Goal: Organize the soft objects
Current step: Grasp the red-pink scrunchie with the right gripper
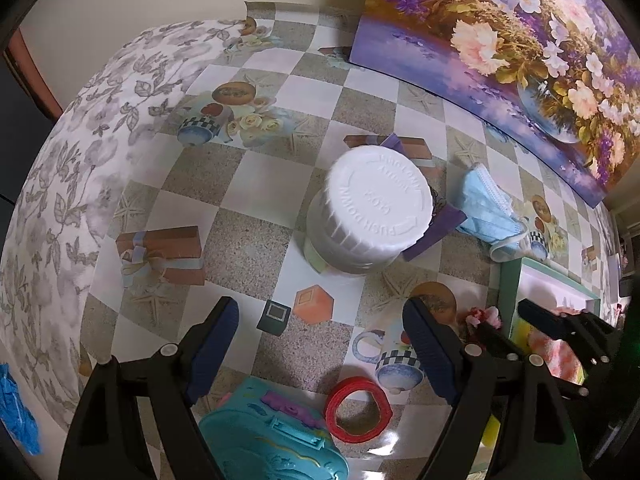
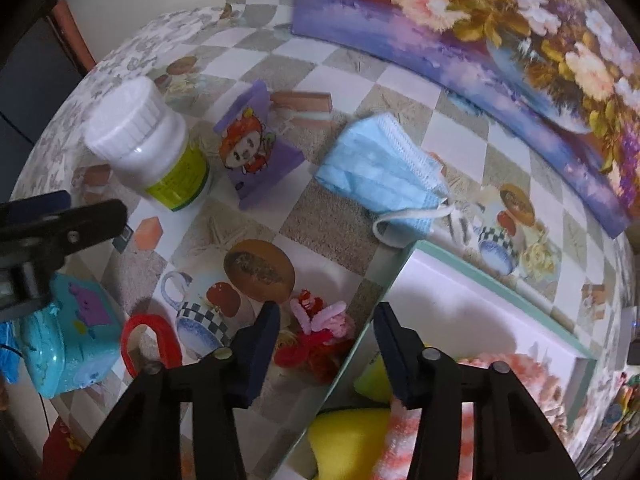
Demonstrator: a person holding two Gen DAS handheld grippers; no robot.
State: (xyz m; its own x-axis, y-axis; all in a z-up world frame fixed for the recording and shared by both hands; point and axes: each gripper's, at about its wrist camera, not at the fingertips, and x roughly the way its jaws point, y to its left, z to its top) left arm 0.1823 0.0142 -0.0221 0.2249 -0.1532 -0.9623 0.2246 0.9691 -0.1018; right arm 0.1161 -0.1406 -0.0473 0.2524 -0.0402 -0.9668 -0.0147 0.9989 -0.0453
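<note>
The right tool (image 2: 326,344) points steeply down over the near wall of the green-rimmed box (image 2: 500,286), which sits toward the right side of the desk (image 2: 328,216). Its jaws stand partly apart with nothing pressed between them: the left one hangs over the pink and red pipe-cleaner flower (image 2: 320,332) lying on the desk just outside the box, the right one over the box's inside. That straddle suggests the flower is the next soft thing to go in, since a yellow sponge (image 2: 348,436) and a fluffy pink-and-white cloth (image 2: 404,444) already lie in the box. The blue face mask (image 2: 380,168) still lies on the desk just beyond the box's far corner, so it is probably yet to be collected. The left tool (image 1: 320,344) hovers wide apart and empty nearer the middle of the desk, above hard things that likely stay put: the white-capped bottle (image 1: 376,204), red tape ring (image 1: 356,410) and teal toy case (image 1: 276,436).
</note>
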